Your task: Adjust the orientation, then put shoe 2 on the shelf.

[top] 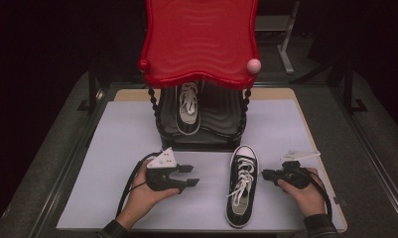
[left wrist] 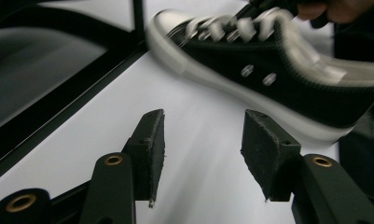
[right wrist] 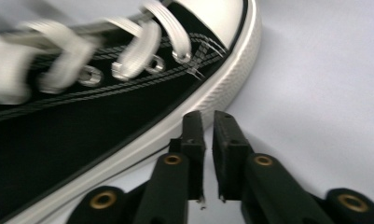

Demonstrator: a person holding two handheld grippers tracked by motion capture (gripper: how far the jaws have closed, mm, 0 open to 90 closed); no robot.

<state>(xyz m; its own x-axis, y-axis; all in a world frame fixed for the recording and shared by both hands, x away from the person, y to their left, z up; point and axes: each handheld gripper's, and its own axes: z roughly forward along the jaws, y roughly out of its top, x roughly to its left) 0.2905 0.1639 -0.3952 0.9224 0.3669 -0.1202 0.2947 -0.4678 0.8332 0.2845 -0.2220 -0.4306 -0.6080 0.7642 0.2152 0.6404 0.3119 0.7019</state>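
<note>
Your right gripper (right wrist: 204,122), jaws nearly together and empty, sits against the white sole of the black canvas sneaker (top: 241,184) lying on the pale mat, so it may shove it away from your half-open left gripper (top: 188,175).

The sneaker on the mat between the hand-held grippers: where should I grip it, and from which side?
Grip the black sneaker at its open heel collar, from the left with the open left hand-held gripper. It stands upright with that side bare.
</note>
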